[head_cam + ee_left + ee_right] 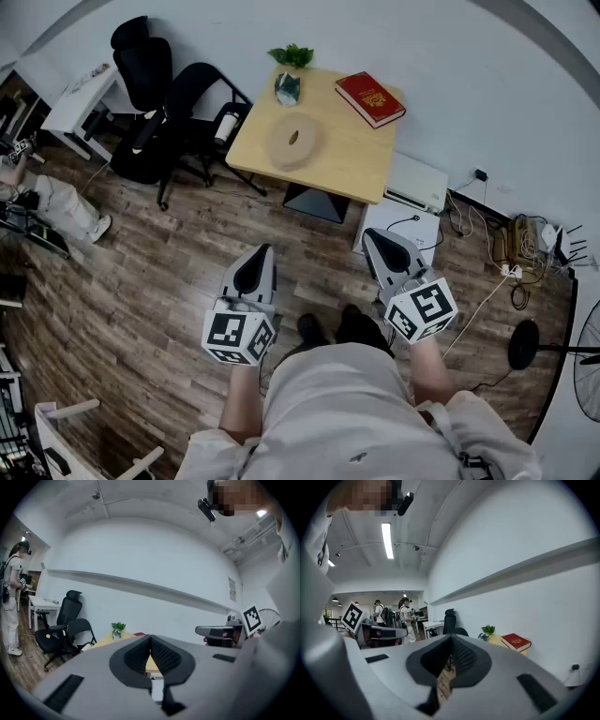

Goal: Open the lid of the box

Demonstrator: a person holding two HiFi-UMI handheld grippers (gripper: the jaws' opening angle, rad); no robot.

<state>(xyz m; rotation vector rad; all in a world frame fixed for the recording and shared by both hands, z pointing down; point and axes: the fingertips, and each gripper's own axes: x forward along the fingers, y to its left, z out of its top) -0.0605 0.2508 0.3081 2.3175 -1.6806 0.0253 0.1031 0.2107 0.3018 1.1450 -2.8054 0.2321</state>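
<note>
The box is a flat red case (370, 98) with a gold emblem, lying shut at the far right corner of a small wooden table (352, 155). It also shows in the right gripper view as the red box (516, 641) on the table's end. My left gripper (265, 249) and right gripper (367, 234) hang over the wooden floor close to my body, well short of the table. Both are shut with nothing between the jaws, as the left gripper (150, 637) and right gripper (451, 637) show in their own views.
On the table also stand a round wooden ring-shaped piece (293, 141) and a small potted plant (290, 75). Black office chairs (155, 94) crowd the table's left side. A white unit (403, 202) and cables (511, 248) lie to the right. A person (11, 602) stands far left.
</note>
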